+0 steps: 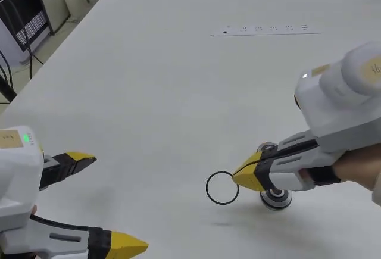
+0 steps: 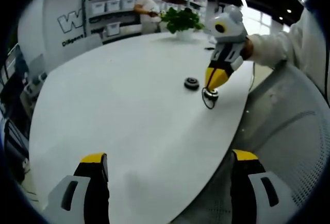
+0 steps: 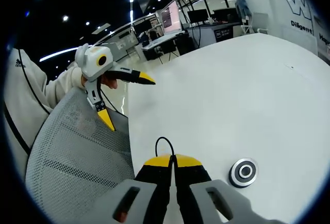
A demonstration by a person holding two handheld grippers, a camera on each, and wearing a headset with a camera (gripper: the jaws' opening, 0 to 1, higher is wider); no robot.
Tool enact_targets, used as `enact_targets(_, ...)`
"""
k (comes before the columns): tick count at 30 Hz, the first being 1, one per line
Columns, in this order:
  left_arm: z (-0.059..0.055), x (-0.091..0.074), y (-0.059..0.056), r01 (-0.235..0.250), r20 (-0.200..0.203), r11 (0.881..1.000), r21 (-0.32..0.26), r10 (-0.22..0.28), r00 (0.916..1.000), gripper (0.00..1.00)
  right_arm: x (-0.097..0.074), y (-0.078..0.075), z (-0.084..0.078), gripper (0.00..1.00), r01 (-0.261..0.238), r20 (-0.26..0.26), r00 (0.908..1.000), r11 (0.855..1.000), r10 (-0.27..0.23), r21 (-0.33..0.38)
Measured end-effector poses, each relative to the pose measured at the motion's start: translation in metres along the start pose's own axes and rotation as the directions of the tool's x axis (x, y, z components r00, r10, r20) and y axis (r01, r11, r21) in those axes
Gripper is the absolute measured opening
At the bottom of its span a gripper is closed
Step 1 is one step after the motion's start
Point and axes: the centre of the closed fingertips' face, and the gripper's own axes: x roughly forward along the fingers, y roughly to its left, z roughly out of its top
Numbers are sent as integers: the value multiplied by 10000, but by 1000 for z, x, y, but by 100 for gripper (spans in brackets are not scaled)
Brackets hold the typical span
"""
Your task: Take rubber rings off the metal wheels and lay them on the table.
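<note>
Head view first. On the right, right tongs (image 1: 238,177), yellow tips clenched on a thin black ring (image 1: 207,188). Ring out in front of the tips, a full circle over the white table (image 1: 155,92), faint shadow just below it. Touching the surface or not, cannot tell. Just behind the tips, near wheel (image 1: 275,198), flat on the table, close under the tongs. Far wheel (image 1: 266,148) peeking out past the top edge of those tongs. At the bottom left, left tongs (image 1: 121,203), released, jaws spread wide, grasping nothing. Far across the table, a white power strip (image 1: 266,30).

Over to the left gripper view. Own jaws rising far apart from the bottom, table edge between them. Across the table, right tongs (image 2: 210,86) pointing down, ring (image 2: 206,104) looped at the tips, right against the near wheel (image 2: 211,95). Far wheel (image 2: 192,83) just beside, apart from the tongs. Mesh chair (image 2: 289,131) on the right, potted plant (image 2: 180,19) at the table's far end.

Now the right gripper view. Own tips pressed tight together, ring (image 3: 157,145) arching up from between them. A wheel (image 3: 243,172) flat on the table to the right, apart from the ring. Left tongs (image 3: 133,105) up ahead, gaping, near the table's edge, mesh chair (image 3: 72,157) below.
</note>
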Motion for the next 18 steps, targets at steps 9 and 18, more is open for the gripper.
enact_targets(9,1,1,-3,134,36,9999,70,-134,9999,100,11,-12,-9,0,228,-331,9992,9997,-226,52)
enact_targets(18,6,4,-5,277,276,9994,203,-282,9992,100,18,-21,-16,0,470,-559,9974,9987,-460,173)
